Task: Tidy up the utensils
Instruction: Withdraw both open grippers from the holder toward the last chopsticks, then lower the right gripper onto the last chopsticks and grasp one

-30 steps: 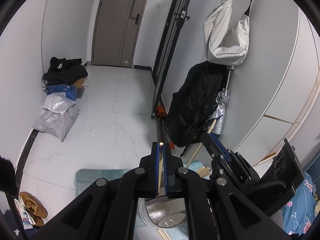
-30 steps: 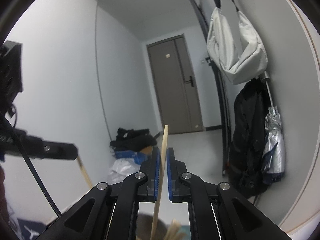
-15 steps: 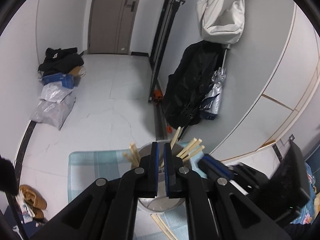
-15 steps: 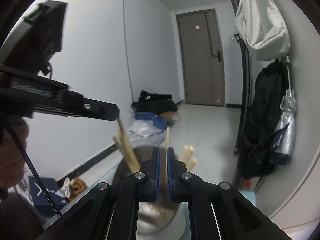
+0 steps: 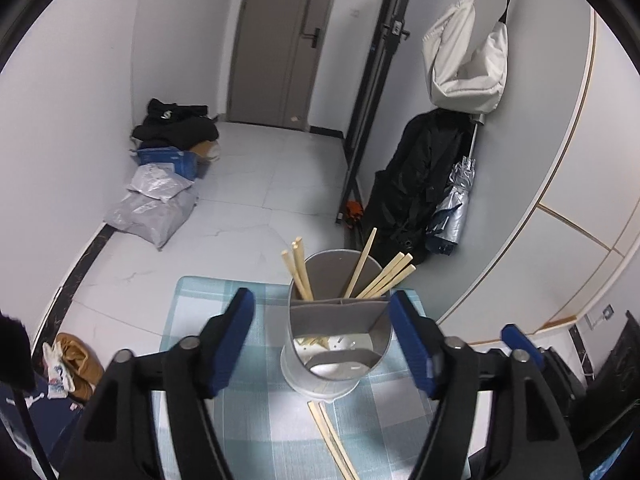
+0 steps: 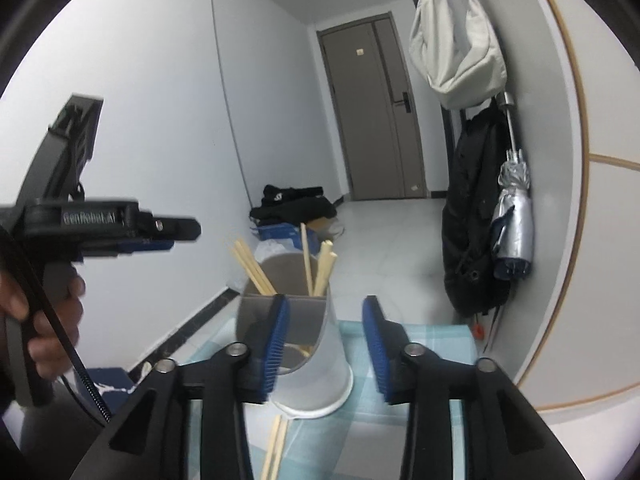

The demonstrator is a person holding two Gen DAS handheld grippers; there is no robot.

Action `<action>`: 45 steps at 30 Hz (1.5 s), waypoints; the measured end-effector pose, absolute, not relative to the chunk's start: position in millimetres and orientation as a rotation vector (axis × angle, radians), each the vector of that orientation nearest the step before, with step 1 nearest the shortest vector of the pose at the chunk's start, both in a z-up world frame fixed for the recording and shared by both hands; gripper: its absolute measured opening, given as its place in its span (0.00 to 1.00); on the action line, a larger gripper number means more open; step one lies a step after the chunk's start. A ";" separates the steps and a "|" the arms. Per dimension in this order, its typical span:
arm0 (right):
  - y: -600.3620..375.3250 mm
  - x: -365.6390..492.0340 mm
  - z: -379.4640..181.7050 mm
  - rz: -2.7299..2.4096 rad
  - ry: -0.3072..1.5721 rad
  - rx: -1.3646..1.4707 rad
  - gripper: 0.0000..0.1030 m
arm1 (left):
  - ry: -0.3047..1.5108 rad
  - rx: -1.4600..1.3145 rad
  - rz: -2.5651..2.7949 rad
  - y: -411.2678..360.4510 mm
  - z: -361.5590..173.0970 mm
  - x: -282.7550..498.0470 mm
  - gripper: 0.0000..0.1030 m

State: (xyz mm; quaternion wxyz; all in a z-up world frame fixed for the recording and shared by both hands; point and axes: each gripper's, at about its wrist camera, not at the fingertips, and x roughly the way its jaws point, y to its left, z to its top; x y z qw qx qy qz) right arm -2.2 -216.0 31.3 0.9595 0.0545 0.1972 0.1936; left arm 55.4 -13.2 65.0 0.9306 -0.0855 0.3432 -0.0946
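- Both grippers are letting go over the holder [image 5: 338, 328], which is standing on the checked cloth [image 5: 256, 408] covering the desk: the left gripper [image 5: 322, 340] and right gripper [image 6: 324, 344] are opening their jaws, nothing clamped between them.
- Chopsticks [image 5: 384, 276] are leaning in the holder's far compartments.
- Next (my guess), a gripper is needing to drop low and pinch the loose pair [image 5: 332, 436] lying near its base.
- "GenRobot.AI" is showing on the left gripper's body [image 6: 94, 218].

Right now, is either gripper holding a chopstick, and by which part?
Neither. Both the left gripper and the right gripper are opening with no chopstick between the pads. The chopsticks stand in the holder; two lie on the cloth.
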 end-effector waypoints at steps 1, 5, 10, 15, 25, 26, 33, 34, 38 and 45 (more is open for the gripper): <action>-216.3 -6.7 33.6 0.394 0.392 0.108 0.52 | 0.685 -0.177 -0.171 -12.1 66.3 49.6 0.71; -215.1 -19.7 42.9 0.395 0.382 0.101 0.61 | 0.629 -0.174 -0.135 -11.0 70.4 29.4 0.74; -217.4 -34.6 48.6 0.391 0.378 0.123 0.62 | 0.579 -0.142 -0.109 -12.6 73.7 11.1 0.83; -217.0 -47.4 52.4 0.400 0.361 0.120 0.68 | 0.545 -0.147 -0.080 -12.1 69.8 -1.0 0.92; -209.6 -53.8 38.9 0.459 0.413 0.106 0.74 | 0.524 -0.173 -0.032 -5.8 46.0 -19.1 0.94; -208.7 -53.1 35.0 0.466 0.427 0.105 0.74 | 0.528 -0.179 -0.028 -4.9 42.9 -19.4 0.94; -210.4 -48.8 13.0 0.450 0.496 0.102 0.74 | 0.570 -0.208 -0.006 -0.2 14.8 -14.1 0.94; -210.3 -47.2 9.3 0.445 0.507 0.099 0.74 | 0.576 -0.202 -0.003 -1.1 10.6 -12.6 0.94; -209.7 -39.9 -2.8 0.437 0.547 0.101 0.74 | 0.609 -0.200 -0.004 -2.3 -7.2 -5.6 0.94; -199.6 -26.6 -23.8 0.449 0.623 0.079 0.74 | 0.649 -0.152 0.010 4.7 -35.5 3.5 0.94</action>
